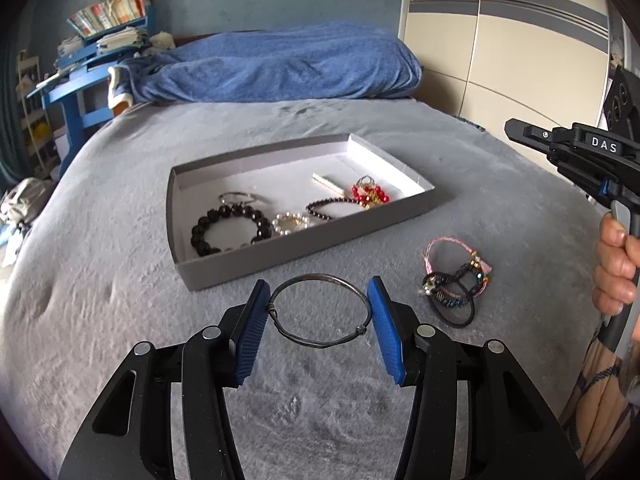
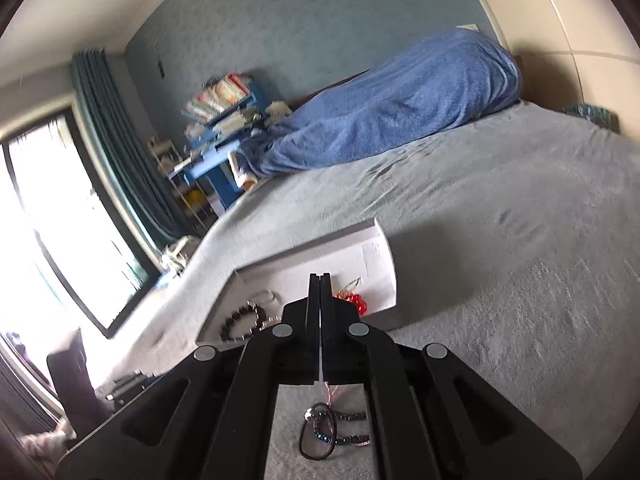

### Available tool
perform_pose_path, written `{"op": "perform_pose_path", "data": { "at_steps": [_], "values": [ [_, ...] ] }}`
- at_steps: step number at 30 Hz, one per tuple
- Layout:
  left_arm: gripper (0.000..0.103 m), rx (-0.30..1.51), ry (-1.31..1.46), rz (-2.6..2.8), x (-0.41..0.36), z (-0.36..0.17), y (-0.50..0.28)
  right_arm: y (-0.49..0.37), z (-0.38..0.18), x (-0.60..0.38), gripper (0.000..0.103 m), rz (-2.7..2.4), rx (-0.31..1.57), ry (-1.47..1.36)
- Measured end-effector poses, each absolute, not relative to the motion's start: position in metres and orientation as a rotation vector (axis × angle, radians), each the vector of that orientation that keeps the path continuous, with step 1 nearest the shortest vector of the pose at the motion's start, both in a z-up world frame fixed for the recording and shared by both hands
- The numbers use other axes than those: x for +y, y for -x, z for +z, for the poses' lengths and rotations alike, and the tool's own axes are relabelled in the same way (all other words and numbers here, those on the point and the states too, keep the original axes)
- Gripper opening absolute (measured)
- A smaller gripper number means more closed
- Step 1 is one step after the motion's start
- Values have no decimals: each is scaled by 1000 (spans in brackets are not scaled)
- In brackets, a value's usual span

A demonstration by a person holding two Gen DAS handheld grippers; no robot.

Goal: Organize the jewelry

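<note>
With the left gripper [image 1: 318, 320] spread wide around the thin dark wire bangle [image 1: 319, 310] lying on the grey bedspread [image 1: 120, 280] just before the shallow grey cardboard tray [image 1: 304, 240], close squarely across the ring — low, gently — while the right gripper [image 2: 320, 292], clenched on nothing, hangs clear.

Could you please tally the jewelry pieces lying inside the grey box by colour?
In the grey box:
Black: 1, the black bead bracelet
Dark maroon: 1, the dark bead bracelet
Silver or pearl: 3
Red and gold: 1 cluster
Total: 6
</note>
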State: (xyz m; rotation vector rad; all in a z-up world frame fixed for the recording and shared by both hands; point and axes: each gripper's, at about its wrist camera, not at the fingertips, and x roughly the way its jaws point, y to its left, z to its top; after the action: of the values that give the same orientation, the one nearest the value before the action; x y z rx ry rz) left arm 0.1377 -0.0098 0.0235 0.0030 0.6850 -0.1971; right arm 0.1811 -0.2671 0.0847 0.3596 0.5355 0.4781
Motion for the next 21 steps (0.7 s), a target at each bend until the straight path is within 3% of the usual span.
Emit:
{"op": "perform_pose_path", "data": {
  "at_steps": [9, 17, 18, 20, 21],
  "values": [
    [52, 640, -39, -219, 1, 41, -146, -194, 92, -280, 0, 466, 558, -374],
    [52, 629, 24, -203, 17, 46, -154, -209, 47, -262, 2, 364, 786, -198],
    [52, 630, 34, -203, 19, 46, -155, -211, 42, -260, 4, 357, 808, -180],
    [52, 624, 45, -206, 20, 48, -156, -211, 35, -255, 24, 357, 826, -152],
    [52, 620, 45, -208, 20, 49, -156, -211, 32, -252, 28, 361, 835, -137]
  ]
}}
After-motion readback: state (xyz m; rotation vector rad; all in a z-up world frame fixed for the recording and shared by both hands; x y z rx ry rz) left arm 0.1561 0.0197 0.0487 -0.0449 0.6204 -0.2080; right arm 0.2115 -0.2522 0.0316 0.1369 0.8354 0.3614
